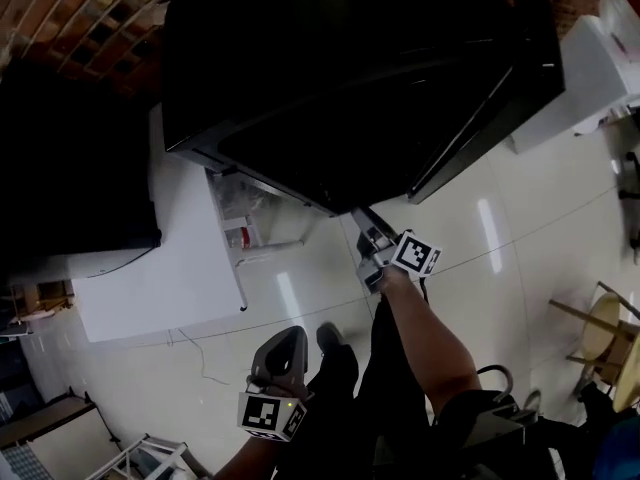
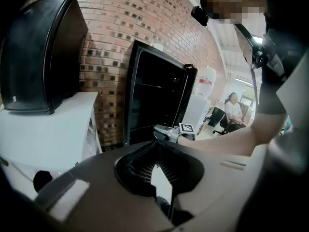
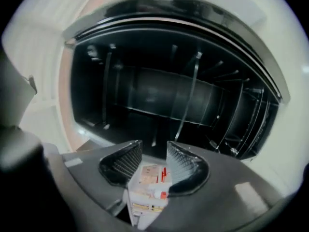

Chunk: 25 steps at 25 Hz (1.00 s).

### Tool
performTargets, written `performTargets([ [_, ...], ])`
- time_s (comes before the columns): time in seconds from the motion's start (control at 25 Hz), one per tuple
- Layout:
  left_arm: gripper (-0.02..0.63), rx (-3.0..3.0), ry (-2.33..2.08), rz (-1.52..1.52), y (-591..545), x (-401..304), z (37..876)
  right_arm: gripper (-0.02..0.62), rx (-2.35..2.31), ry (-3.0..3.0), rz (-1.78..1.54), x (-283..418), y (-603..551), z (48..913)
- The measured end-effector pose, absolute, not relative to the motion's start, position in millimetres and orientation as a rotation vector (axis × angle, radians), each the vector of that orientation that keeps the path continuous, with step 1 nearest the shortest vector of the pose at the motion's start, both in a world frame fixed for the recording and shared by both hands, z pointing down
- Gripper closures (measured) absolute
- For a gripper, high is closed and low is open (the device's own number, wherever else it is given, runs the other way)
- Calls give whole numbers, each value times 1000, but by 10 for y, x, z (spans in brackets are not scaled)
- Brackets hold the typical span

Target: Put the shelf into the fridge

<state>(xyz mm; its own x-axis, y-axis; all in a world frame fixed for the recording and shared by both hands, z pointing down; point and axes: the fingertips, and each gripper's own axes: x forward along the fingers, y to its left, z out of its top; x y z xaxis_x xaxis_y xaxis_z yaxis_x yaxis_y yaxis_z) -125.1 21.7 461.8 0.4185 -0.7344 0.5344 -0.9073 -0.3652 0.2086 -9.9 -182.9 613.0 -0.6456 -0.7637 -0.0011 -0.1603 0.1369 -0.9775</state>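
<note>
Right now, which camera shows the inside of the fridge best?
The right gripper view: it looks straight into the open fridge, so the whole dark interior fills the frame. The left gripper view shows the fridge from farther off, its inside mostly black. The head view shows mainly its top from above.

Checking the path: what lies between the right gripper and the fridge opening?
Nothing. The right gripper view shows the right gripper, jaws open and empty, facing the fridge across bare air.

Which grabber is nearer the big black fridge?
The right gripper, its grey jaws apart right at the open front of the tall black fridge. The left gripper hangs back from it, lower in the head view, jaws together.
</note>
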Motion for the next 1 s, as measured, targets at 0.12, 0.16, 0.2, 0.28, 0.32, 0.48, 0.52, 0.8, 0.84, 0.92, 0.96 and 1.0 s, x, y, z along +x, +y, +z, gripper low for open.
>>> performTargets([
  [0.12,612,2267,-1374,446,289,-1324,4459,430,-881,1963,-1492,-86,-1586,5770],
  [0.16,612,2278,-1371,438,324,-1362,4396,433,-882,1976,-1479,-90,-1498,5657],
  [0.2,612,2285,-1369,432,360,-1408,4334,434,-884,1988,-1463,-97,-1416,5544],
  [0.28,612,2296,-1373,422,423,-1523,4227,434,-886,2014,-1412,-120,-1301,5309],
  [0.32,612,2299,-1380,418,448,-1586,4181,434,-886,2024,-1386,-135,-1259,5198],
  [0.48,612,2317,-1397,392,531,-1767,4007,434,-891,2059,-1314,-199,-1086,4826],
  [0.52,612,2327,-1397,382,544,-1794,3959,434,-896,2063,-1306,-211,-1036,4753],
  [0.8,612,2354,-1400,317,648,-1987,3661,440,-914,2128,-1225,-350,-633,4208],
  [0.84,612,2363,-1399,310,653,-2008,3623,447,-915,2133,-1206,-357,-603,4112],
  [0.92,612,2389,-1401,293,642,-2048,3527,471,-915,2144,-1163,-369,-558,3913],
  [0.96,612,2403,-1403,282,635,-2066,3470,480,-922,2152,-1140,-371,-535,3817],
  [1.0,612,2415,-1403,268,631,-2082,3413,483,-930,2160,-1117,-370,-507,3722],
])
